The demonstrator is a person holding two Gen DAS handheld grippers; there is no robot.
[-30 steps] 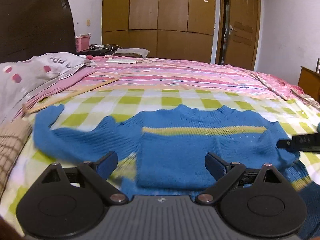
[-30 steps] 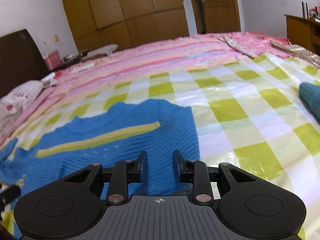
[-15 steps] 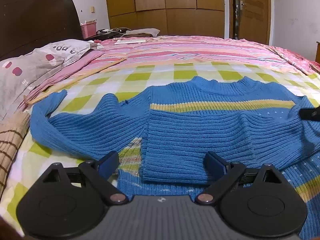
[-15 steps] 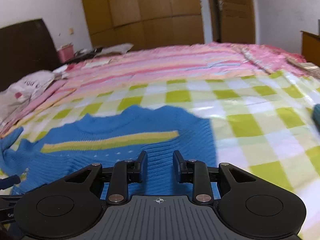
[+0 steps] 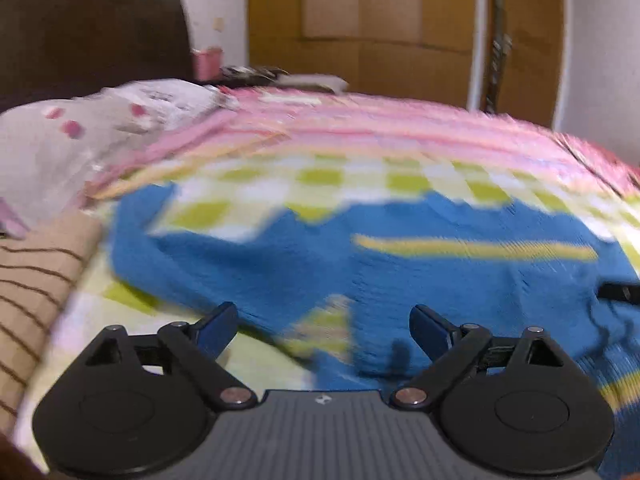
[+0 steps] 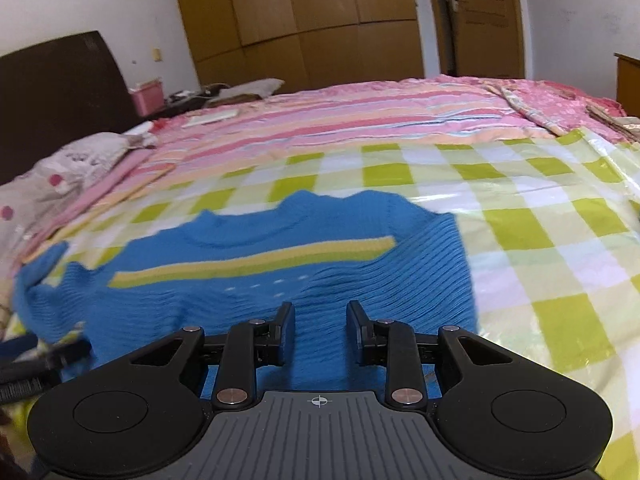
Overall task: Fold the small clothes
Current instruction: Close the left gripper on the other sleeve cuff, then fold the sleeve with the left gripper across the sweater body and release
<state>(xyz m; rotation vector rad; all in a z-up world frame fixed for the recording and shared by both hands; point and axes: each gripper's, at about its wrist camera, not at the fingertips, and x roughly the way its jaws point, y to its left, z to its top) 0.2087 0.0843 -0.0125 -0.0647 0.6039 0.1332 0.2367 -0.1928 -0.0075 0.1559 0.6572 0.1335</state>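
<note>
Left wrist view was blurred: sweater lay crosswise ahead, seemingly nearer the wide-apart left hand-held gripper; right hand-held gripper narrowly parted, empty.

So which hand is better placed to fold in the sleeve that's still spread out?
Probably the left. The left gripper hangs open right by the blue sweater's outstretched sleeve. The right gripper sits over the far side, already folded in.
</note>
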